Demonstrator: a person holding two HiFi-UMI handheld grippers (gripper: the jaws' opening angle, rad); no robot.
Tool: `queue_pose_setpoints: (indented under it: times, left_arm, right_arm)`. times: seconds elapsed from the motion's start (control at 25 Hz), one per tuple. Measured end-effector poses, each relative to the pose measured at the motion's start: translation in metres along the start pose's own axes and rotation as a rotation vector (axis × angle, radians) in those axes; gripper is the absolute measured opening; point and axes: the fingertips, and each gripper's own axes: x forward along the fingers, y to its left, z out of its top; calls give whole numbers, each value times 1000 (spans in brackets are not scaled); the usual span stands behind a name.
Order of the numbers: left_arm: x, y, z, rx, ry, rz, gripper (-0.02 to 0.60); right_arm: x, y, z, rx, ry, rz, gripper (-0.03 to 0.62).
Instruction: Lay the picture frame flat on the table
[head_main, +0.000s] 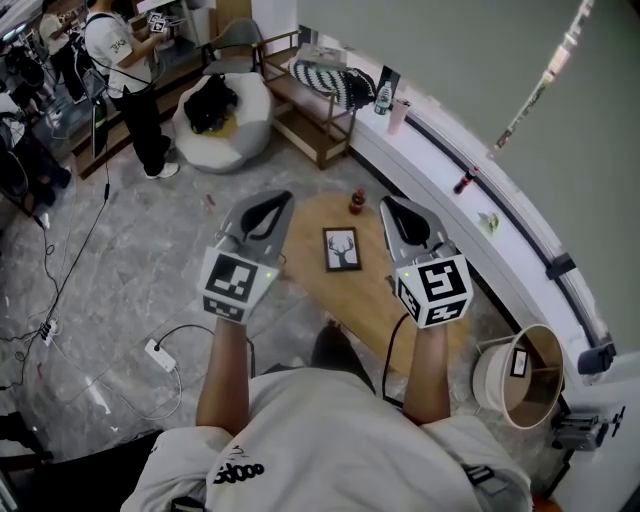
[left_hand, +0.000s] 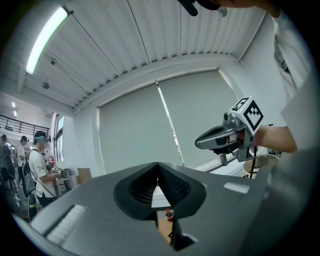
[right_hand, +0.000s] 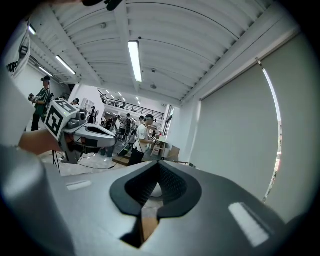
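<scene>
A black picture frame (head_main: 341, 249) with a deer print shows face up on the small oval wooden table (head_main: 310, 270); whether it lies flat or leans back I cannot tell. Both grippers hang level in the air above the table's near side, apart from the frame. My left gripper (head_main: 272, 198) (left_hand: 157, 165) is to the frame's left, jaws together and empty. My right gripper (head_main: 392, 204) (right_hand: 159, 164) is to its right, also shut with nothing in it. Each gripper view shows the other gripper: the right one (left_hand: 201, 141) and the left one (right_hand: 113, 140).
A small red bottle (head_main: 357, 202) stands at the table's far edge. A round tan bin (head_main: 520, 375) sits on the floor at the right, a white beanbag (head_main: 222, 122) and a wooden bench (head_main: 318, 110) beyond. A power strip (head_main: 160, 355) lies left. People stand at the back left (head_main: 125, 60).
</scene>
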Motion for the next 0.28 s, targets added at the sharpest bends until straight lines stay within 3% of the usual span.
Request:
queue_pose_setpoints:
  times: [0.28]
  left_arm:
    - [13, -7, 0, 7, 10, -16, 11]
  right_arm:
    - [4, -11, -6, 9, 7, 5, 3]
